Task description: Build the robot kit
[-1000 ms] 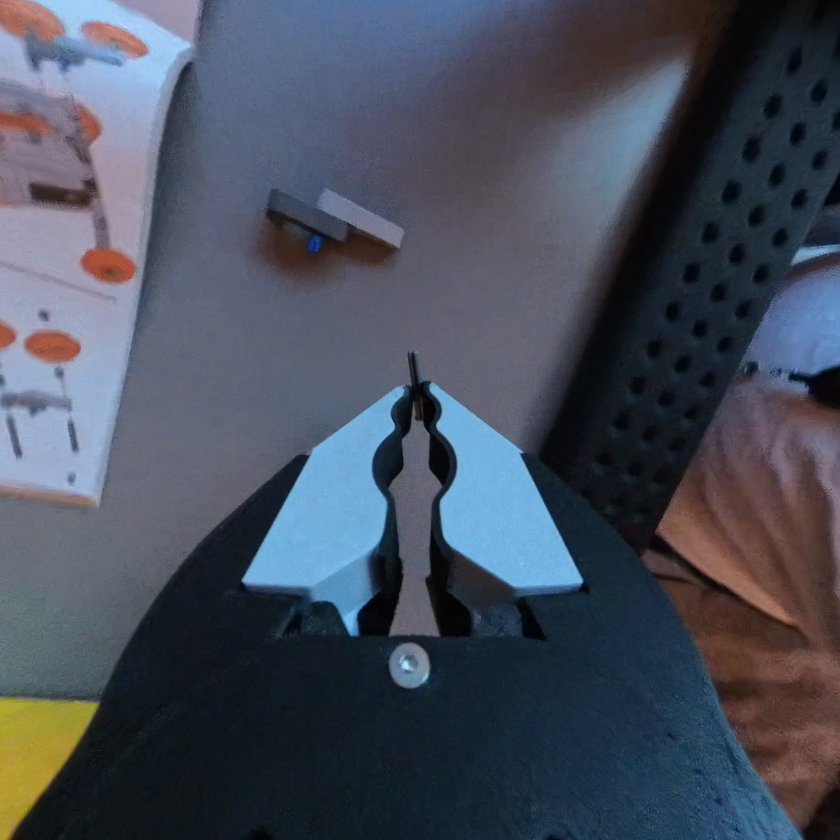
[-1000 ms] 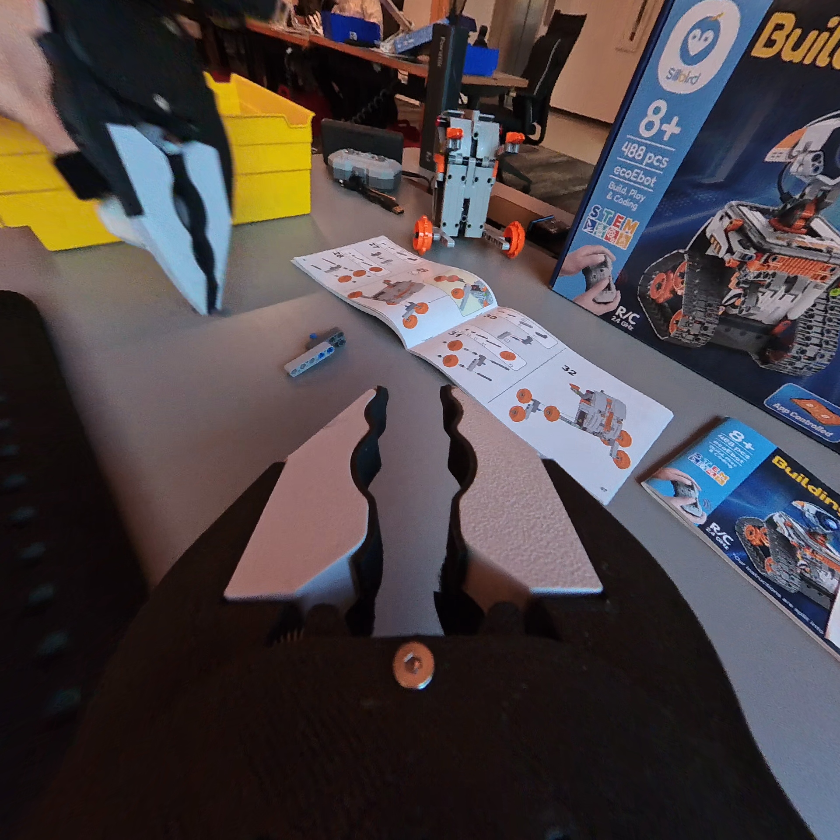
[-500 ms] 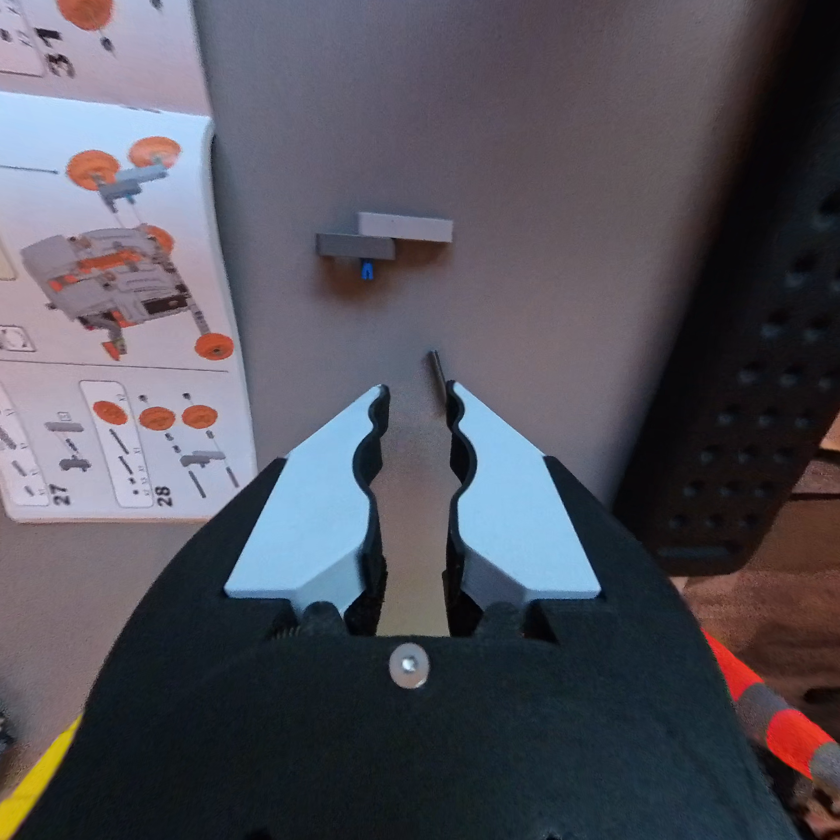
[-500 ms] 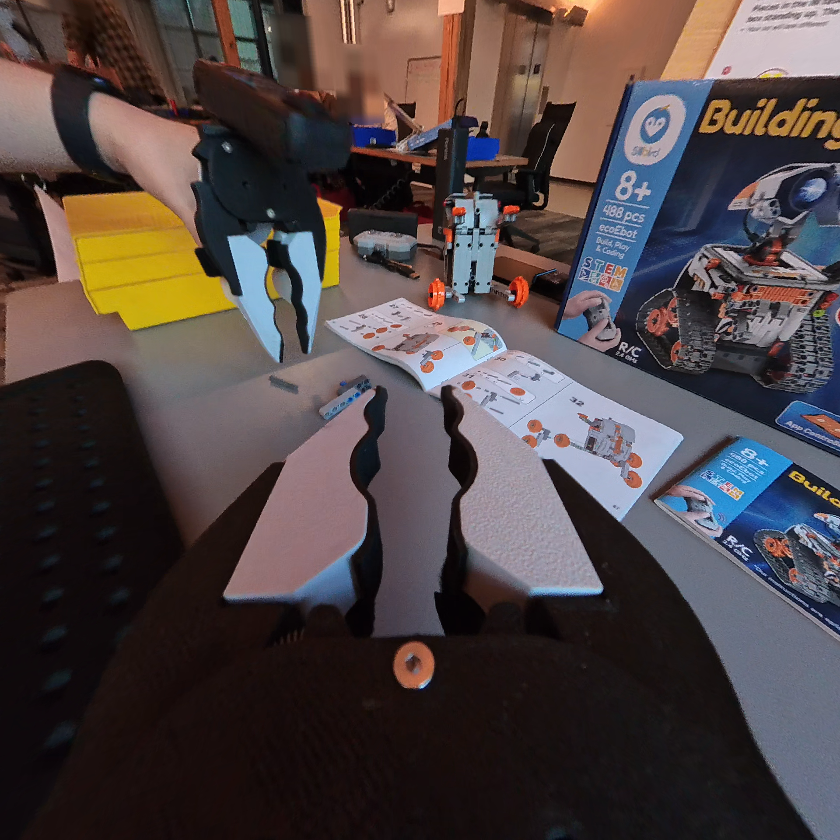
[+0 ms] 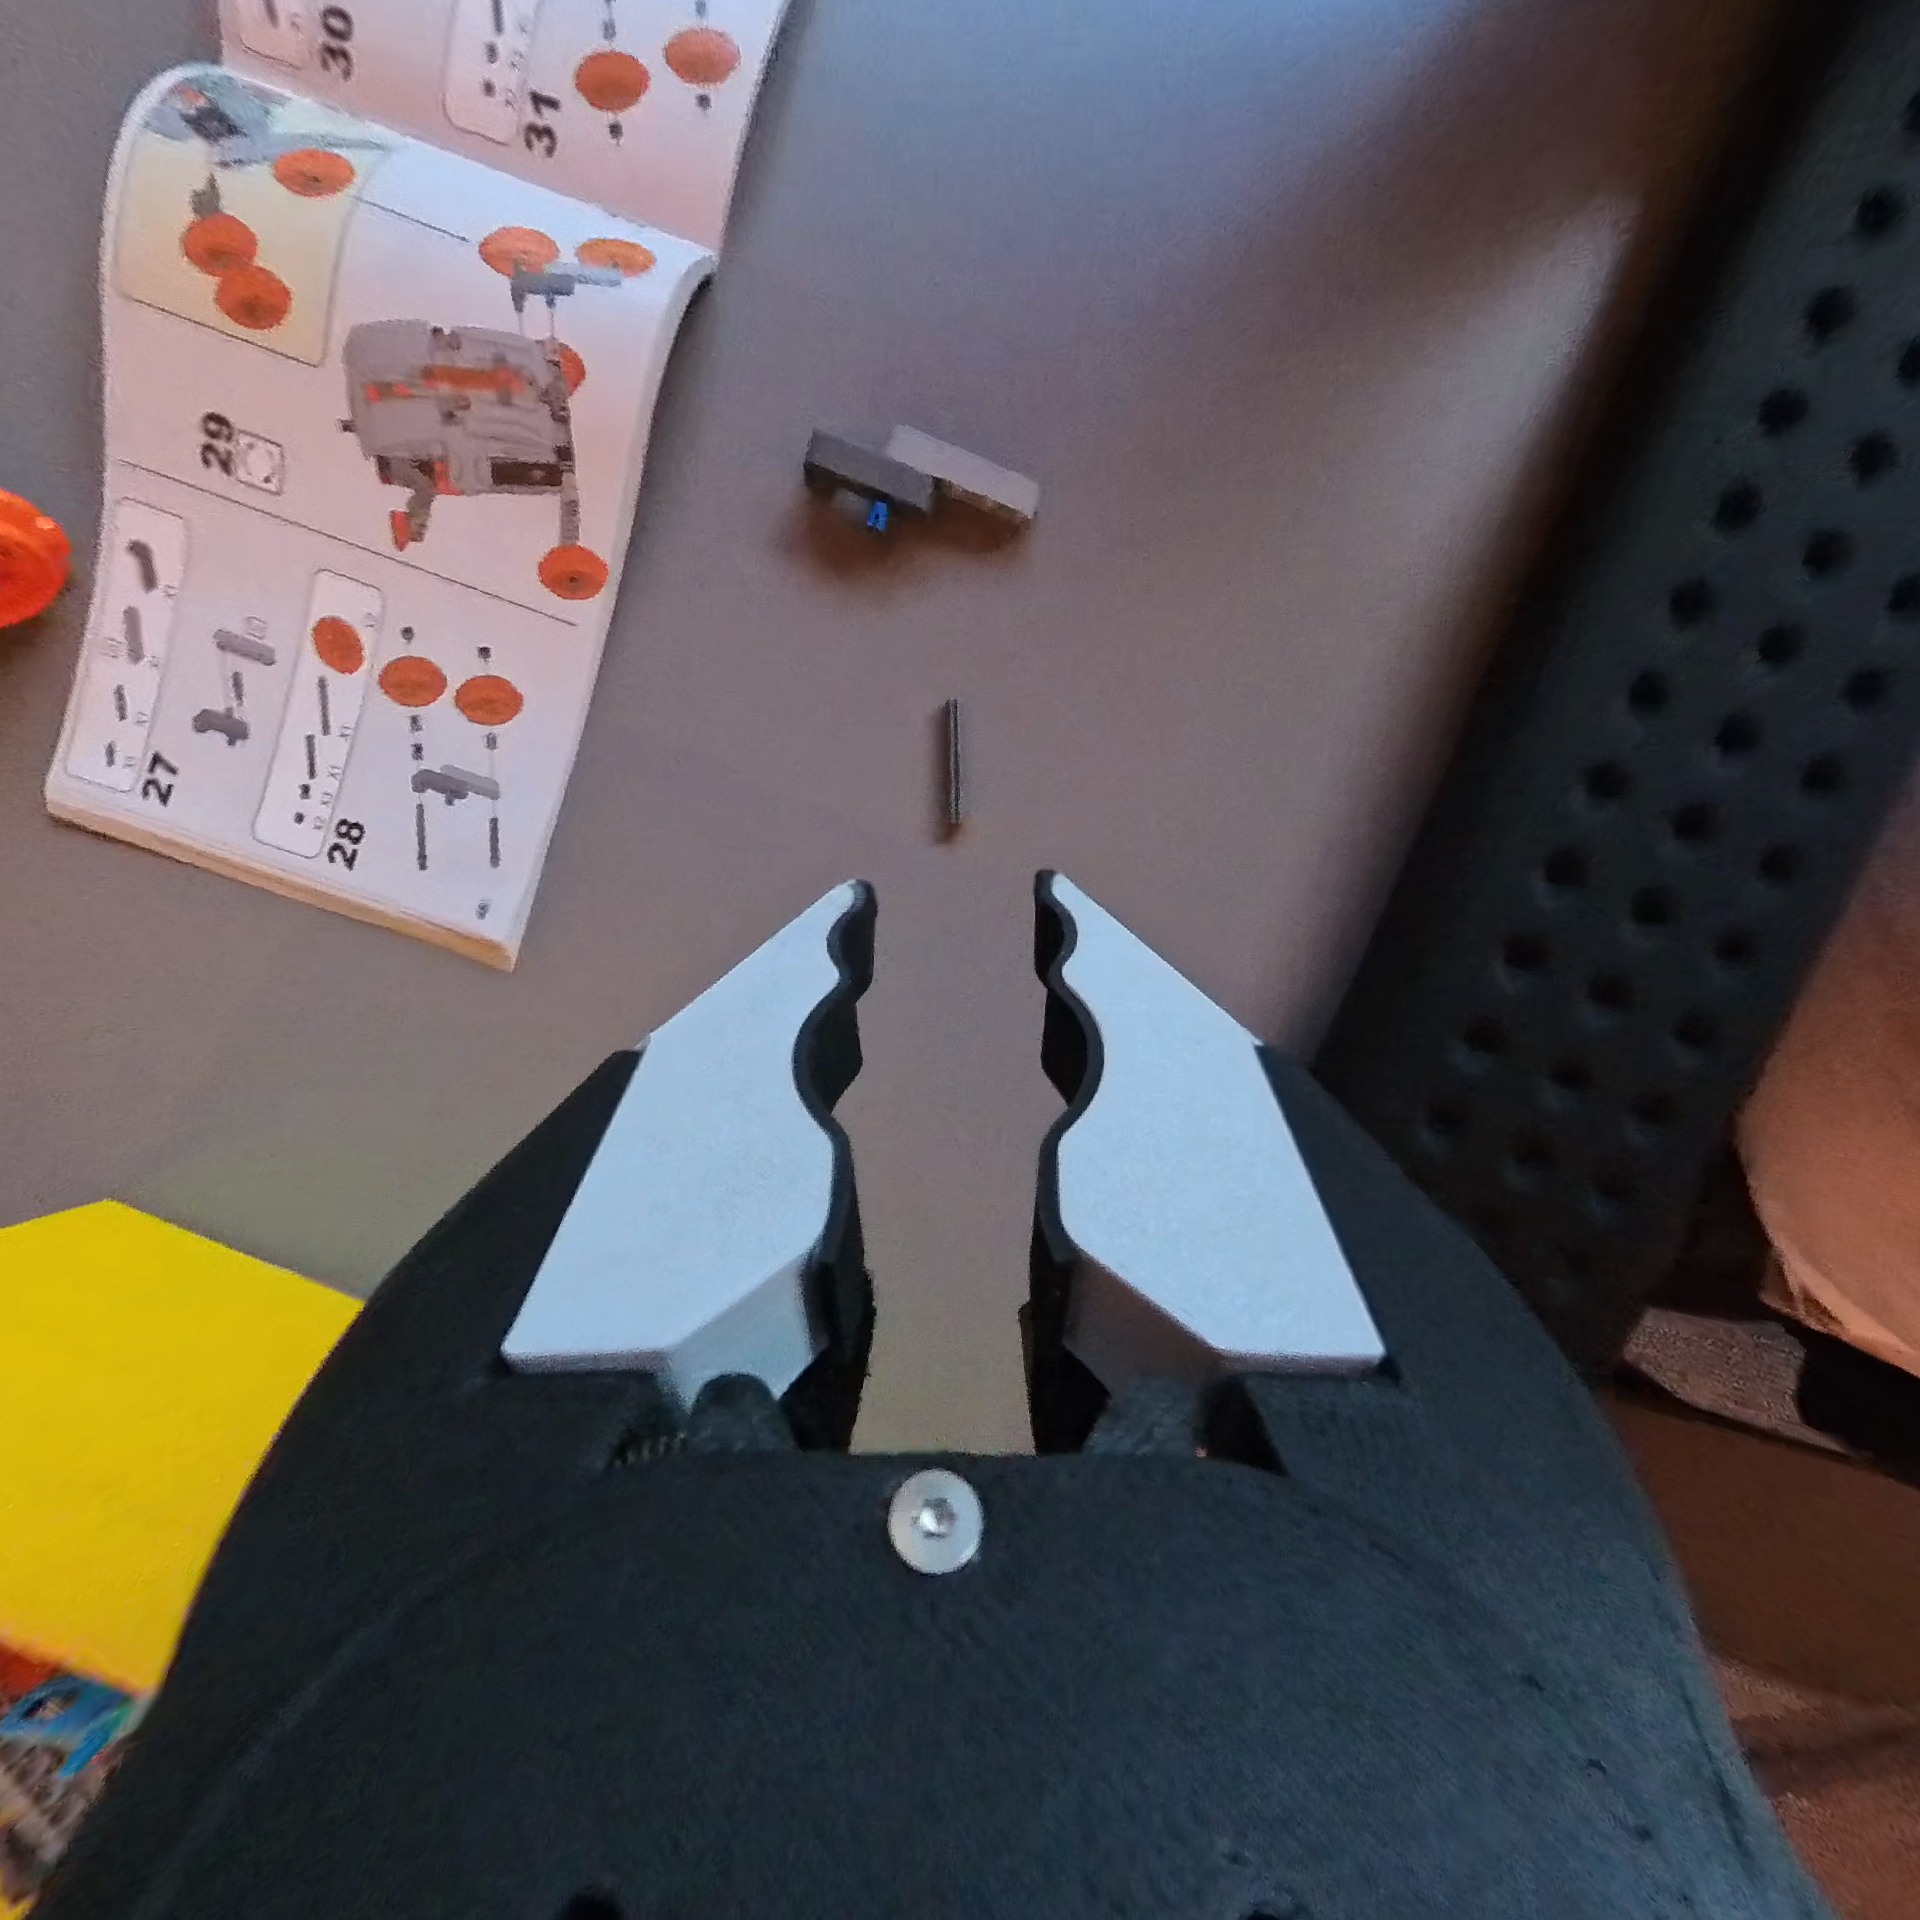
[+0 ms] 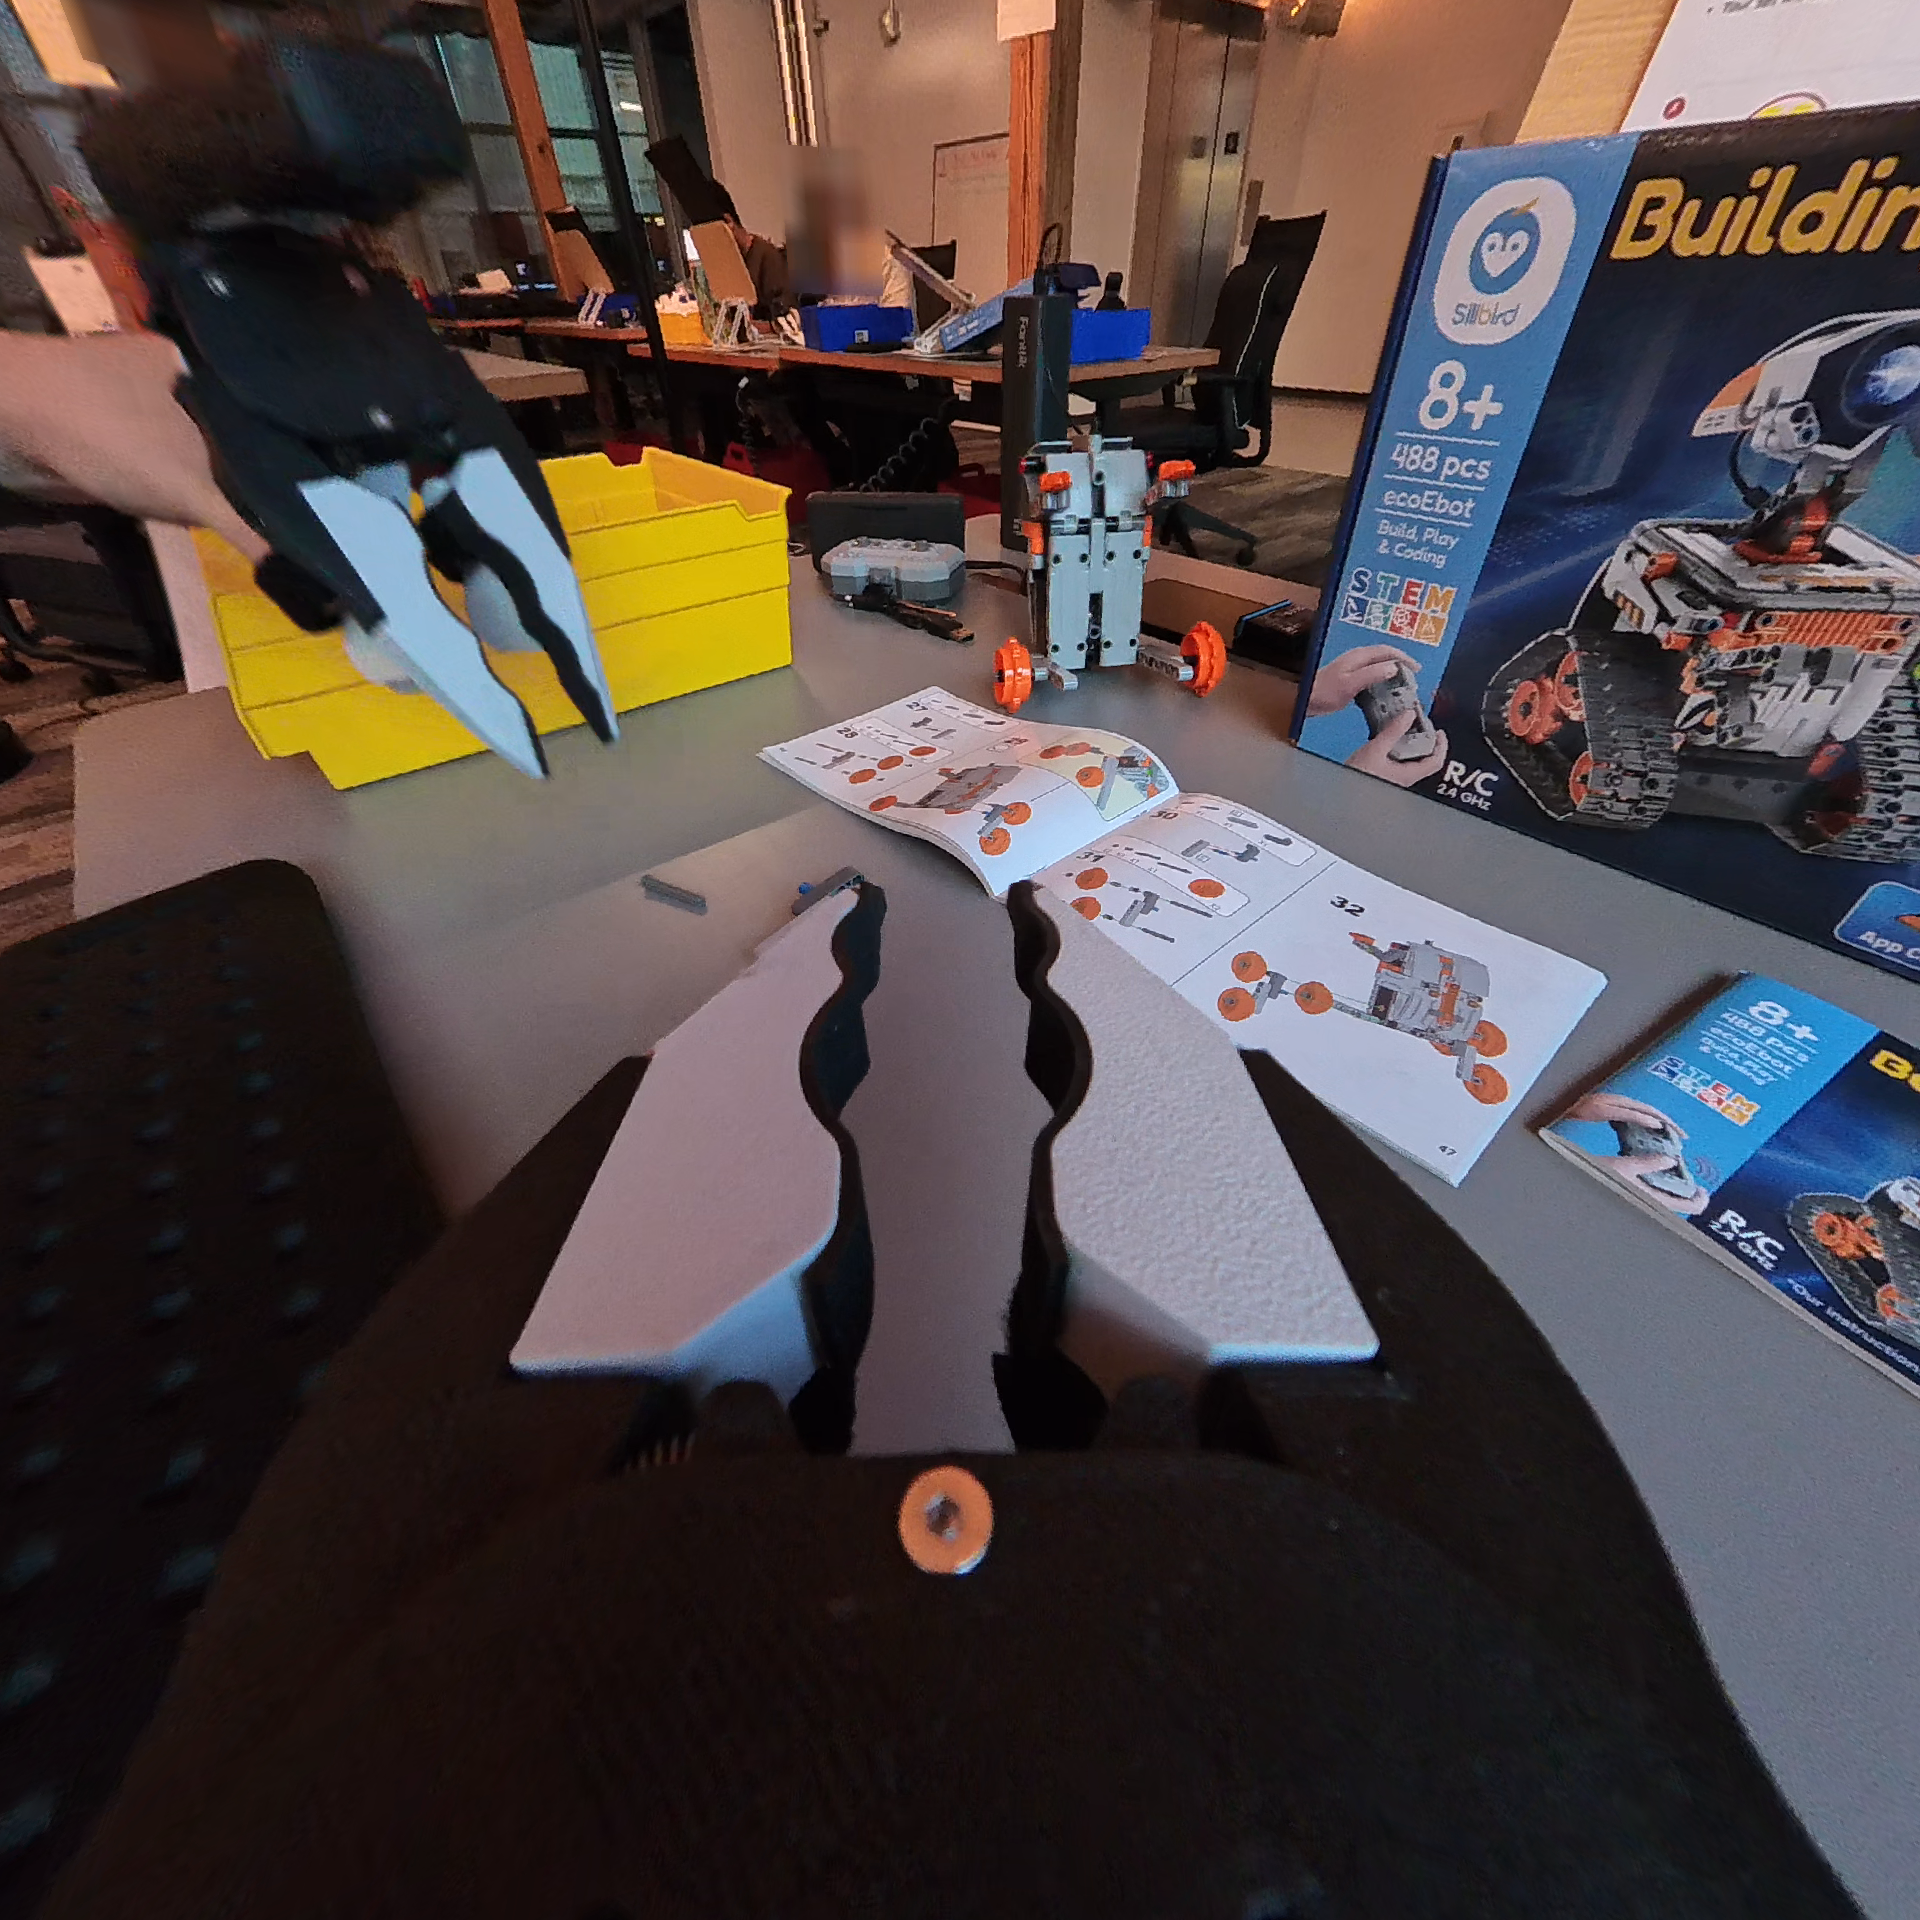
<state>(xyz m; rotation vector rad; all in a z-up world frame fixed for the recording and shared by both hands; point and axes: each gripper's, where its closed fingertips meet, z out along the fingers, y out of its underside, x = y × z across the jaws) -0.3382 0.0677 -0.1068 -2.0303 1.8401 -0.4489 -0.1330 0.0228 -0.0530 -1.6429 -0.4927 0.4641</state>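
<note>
Left wrist view: the left gripper [image 5: 954,883], jaws apart and empty, hovers over a thin dark axle pin [image 5: 951,764] on the grey worktop [image 5: 1247,520], near joined grey beams [image 5: 920,473] (probably light, rigid).

Right wrist view: the right gripper [image 6: 945,899], jaws parted and empty, points toward an open instruction booklet [image 6: 1195,904].

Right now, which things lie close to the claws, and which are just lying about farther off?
Near the open left claw and open right claw: dark pin; grey beam pieces.

Lying about: open booklet; yellow bins; kit box; half-built model; closed booklet.
</note>
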